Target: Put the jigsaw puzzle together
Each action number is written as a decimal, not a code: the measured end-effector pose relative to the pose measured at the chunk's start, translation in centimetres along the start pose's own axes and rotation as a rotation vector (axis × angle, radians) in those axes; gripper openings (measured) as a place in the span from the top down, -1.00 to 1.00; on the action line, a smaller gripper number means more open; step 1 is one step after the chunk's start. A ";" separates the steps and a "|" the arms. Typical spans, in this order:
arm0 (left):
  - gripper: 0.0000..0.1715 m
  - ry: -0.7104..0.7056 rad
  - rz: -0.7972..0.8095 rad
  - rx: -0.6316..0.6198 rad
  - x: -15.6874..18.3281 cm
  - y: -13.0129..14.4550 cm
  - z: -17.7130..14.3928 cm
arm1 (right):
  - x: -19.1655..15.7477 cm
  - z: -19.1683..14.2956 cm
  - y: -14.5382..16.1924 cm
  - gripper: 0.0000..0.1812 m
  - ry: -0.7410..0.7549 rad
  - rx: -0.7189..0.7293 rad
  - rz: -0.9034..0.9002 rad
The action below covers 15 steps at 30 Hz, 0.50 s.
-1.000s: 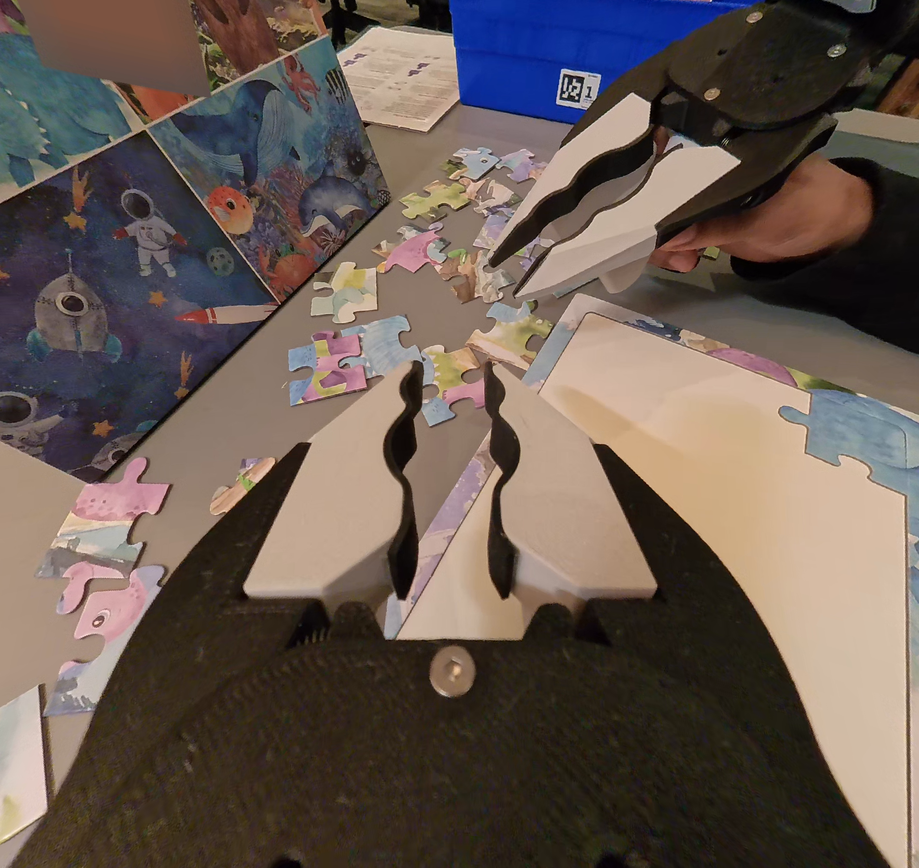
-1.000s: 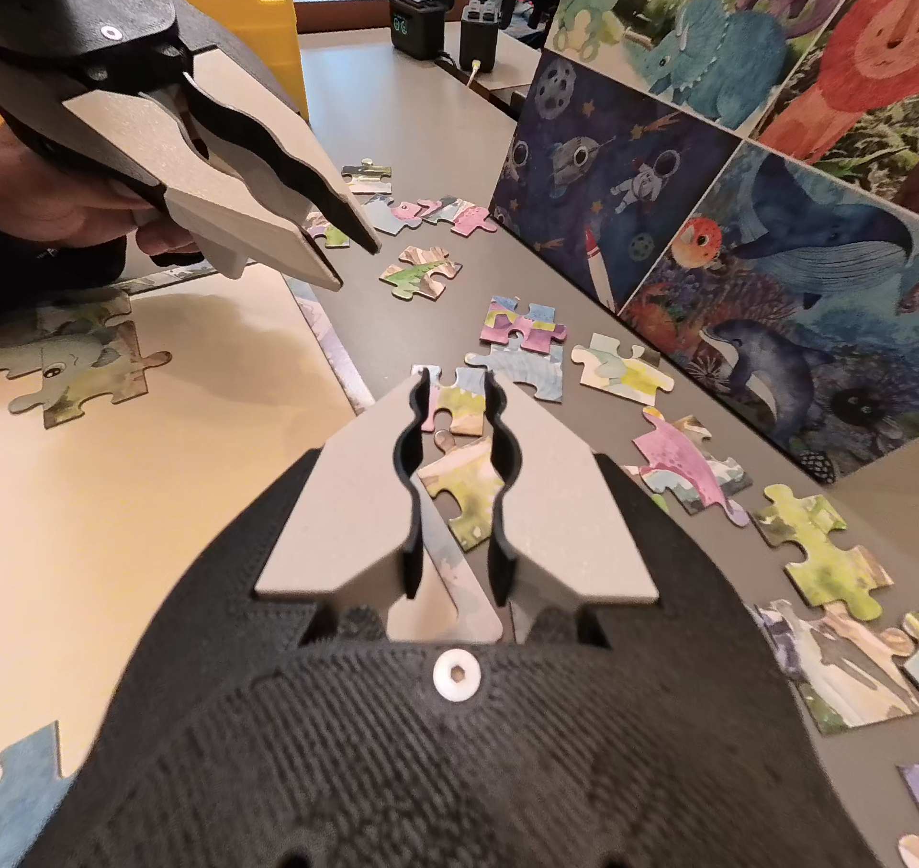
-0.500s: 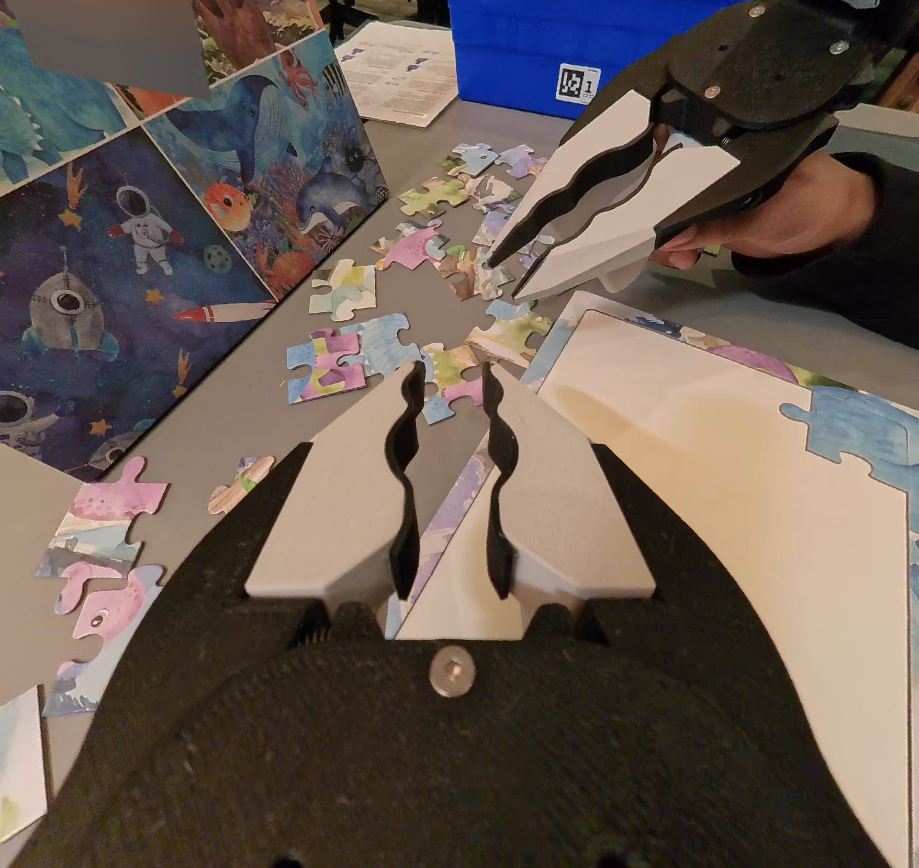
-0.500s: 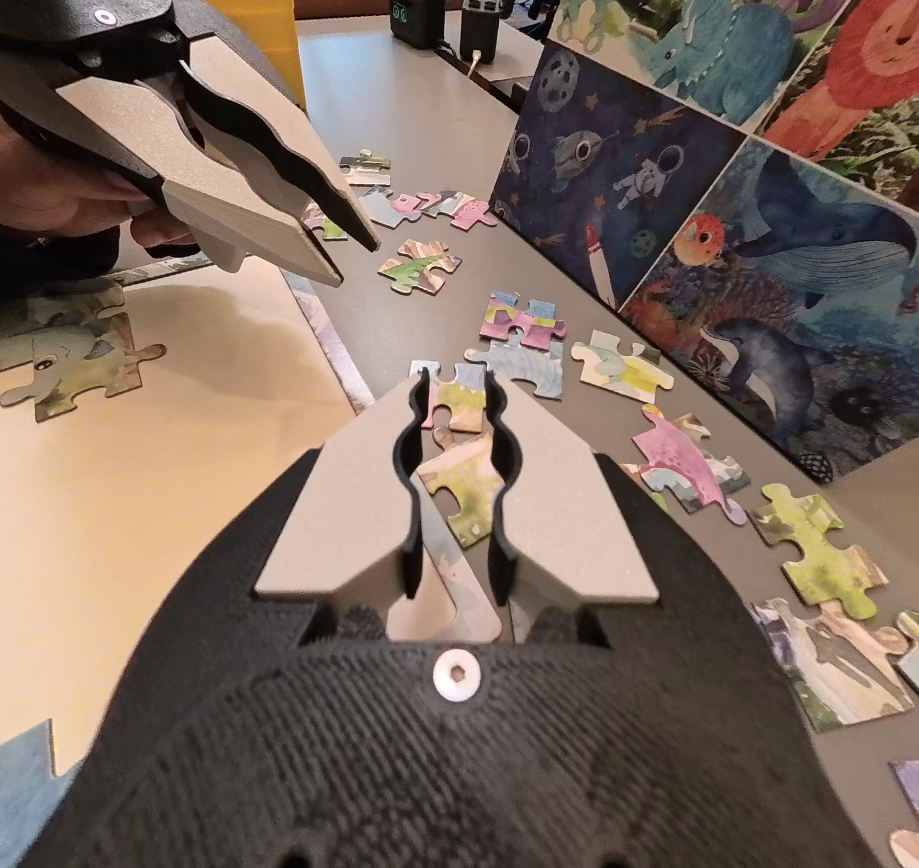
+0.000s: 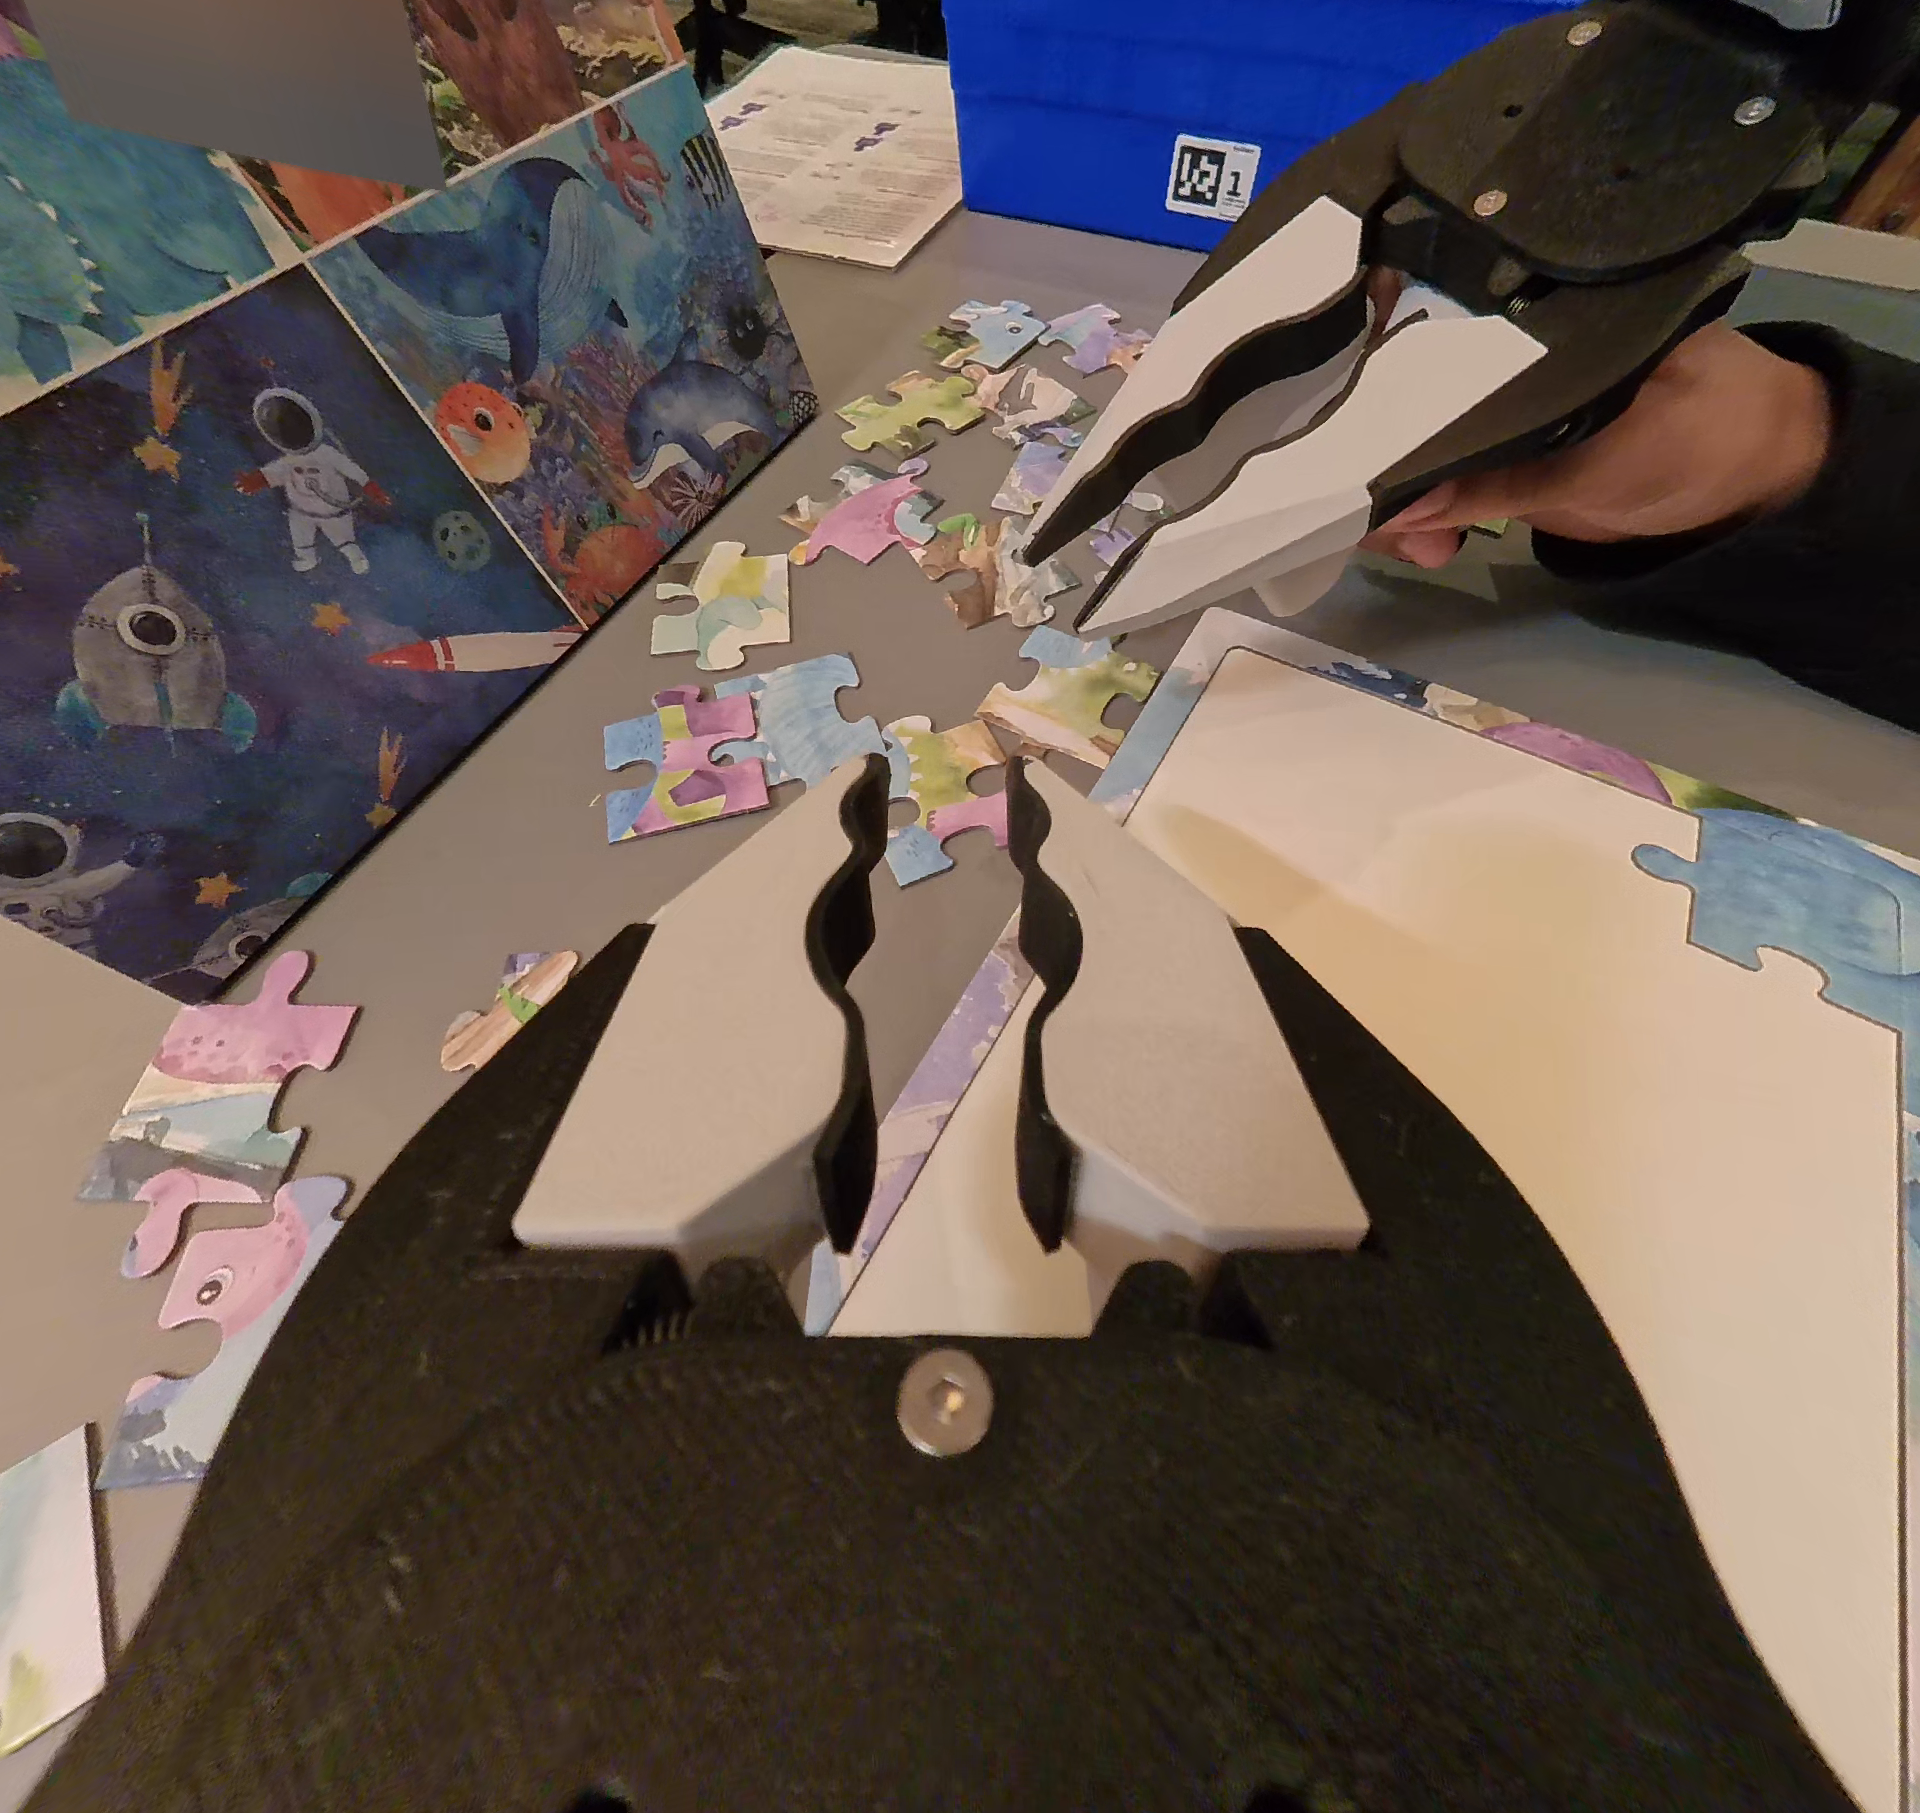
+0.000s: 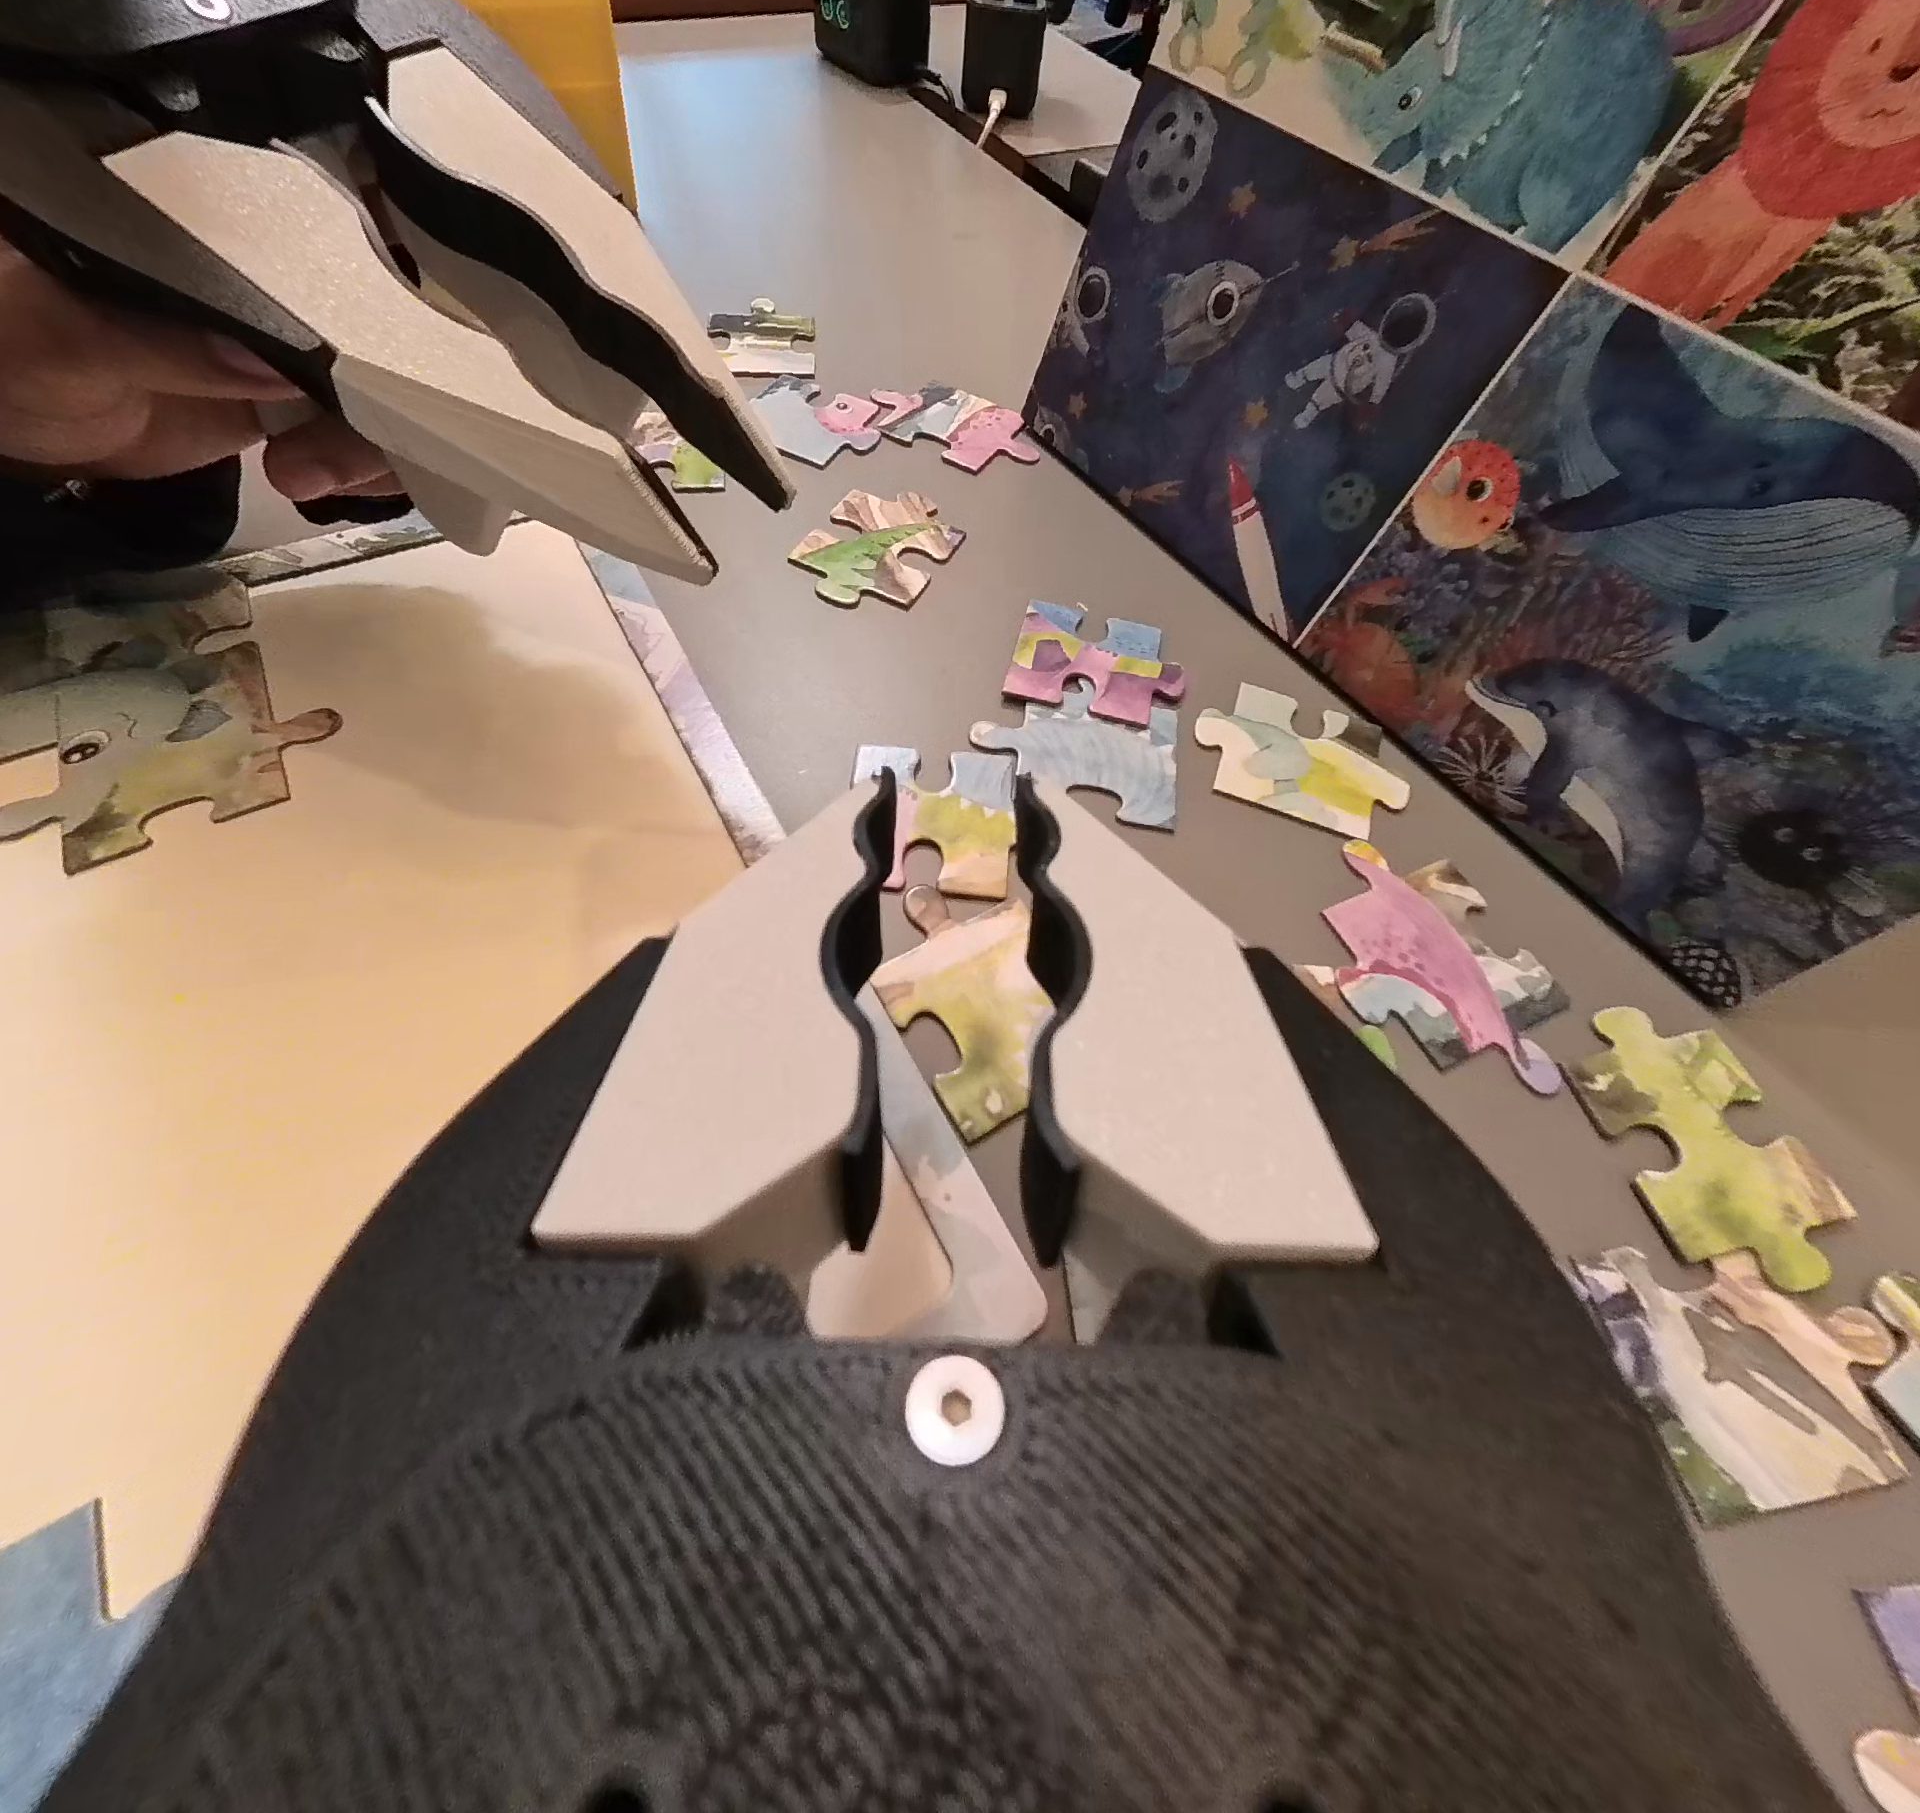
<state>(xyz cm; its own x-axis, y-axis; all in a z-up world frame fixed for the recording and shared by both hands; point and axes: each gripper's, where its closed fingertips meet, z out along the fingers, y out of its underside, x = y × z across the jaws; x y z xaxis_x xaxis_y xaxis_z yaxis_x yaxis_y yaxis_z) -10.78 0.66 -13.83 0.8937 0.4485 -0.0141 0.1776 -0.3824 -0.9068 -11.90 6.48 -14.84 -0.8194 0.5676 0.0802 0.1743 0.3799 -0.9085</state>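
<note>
Two hand-held claws hover low over a grey tabletop [image 5: 499, 890] strewn with jigsaw pieces, both parted and gripping nothing. The left claw [image 5: 945, 776] hangs with its jaws apart above the corner of the puzzle tray [image 5: 1455, 984], its tips just short of a green-and-pink piece [image 5: 940, 787] lying flat beside the tray's edge. The right claw [image 6: 951, 787], likewise released, points at that same piece [image 6: 956, 828] and at a green-and-cream piece [image 6: 971, 1015] directly beneath its fingers. Beyond them, more loose pieces lie scattered toward an upright picture board [image 6: 1507, 537] showing an astronaut, a whale and other animals; a joined pink-and-blue pair [image 5: 717, 745] sits nearest the board. The tray is mostly bare, with an elephant piece [image 6: 125, 735] seated near one side and a blue section [image 5: 1808, 890] filled in at another, so the job appears to be at an early stage. The pieces look like thin, stiff card: light, flat against the surface and likely to slide rather than lift, so a pinch across an edge or a protruding tab seems the surest hold. A blue bin [image 5: 1195, 70] stands at the far end of the tabletop.
</note>
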 end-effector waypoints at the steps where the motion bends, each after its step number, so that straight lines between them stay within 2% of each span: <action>1: 0.75 -0.001 0.000 0.000 0.0 0.0 0.0 | 0.0 0.0 0.0 0.77 -0.001 -0.001 0.000; 8: 0.75 -0.007 -0.001 0.011 -0.2 -0.3 -0.3 | 0.4 -0.1 0.2 0.76 0.006 -0.006 0.005; 15: 0.83 0.033 -0.037 0.022 -0.1 -0.3 -0.5 | 4.3 -3.0 -0.9 0.74 0.096 0.074 0.071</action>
<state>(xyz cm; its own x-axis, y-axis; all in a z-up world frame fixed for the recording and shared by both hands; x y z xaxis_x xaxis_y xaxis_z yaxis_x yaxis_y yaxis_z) -10.71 0.36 -13.33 0.8999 0.4349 0.0328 0.2019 -0.3486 -0.9153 -13.93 10.73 -12.45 -0.7497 0.6598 0.0506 0.1858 0.2833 -0.9409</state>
